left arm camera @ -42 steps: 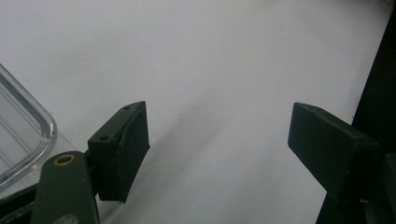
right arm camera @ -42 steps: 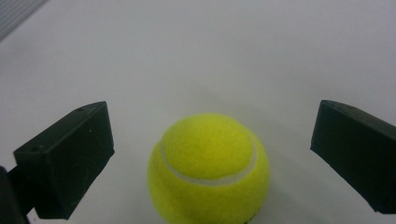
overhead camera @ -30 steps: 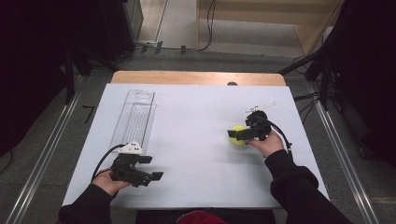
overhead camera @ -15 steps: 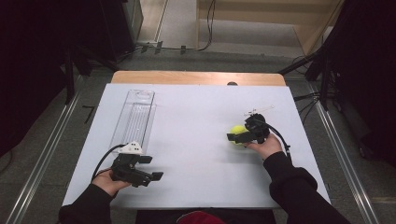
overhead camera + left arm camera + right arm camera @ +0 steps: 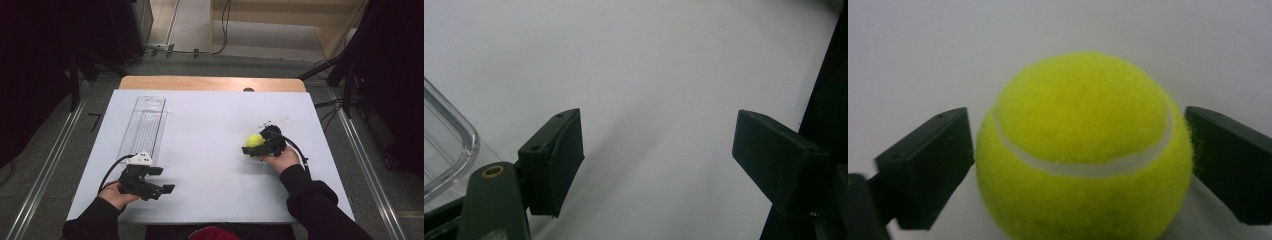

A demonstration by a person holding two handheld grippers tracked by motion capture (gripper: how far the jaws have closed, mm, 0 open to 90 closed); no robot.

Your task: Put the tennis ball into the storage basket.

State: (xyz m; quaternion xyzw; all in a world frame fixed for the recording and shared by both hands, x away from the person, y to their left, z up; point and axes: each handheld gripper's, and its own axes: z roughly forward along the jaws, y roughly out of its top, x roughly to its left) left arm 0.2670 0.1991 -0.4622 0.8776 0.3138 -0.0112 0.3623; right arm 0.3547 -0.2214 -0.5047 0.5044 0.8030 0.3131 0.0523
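Your right gripper point(image 5: 248, 148) brackets the yellow tennis ball point(image 5: 255, 139) on the right side of the white tabletop point(image 5: 210, 130); its jaws have just been closing, and in the right gripper view they stand just beside the ball's point(image 5: 1083, 150) felt, contact unclear. No brand lettering can be read on it. Your left gripper point(image 5: 162, 180) rests spread near the clear plastic tray point(image 5: 145, 125).
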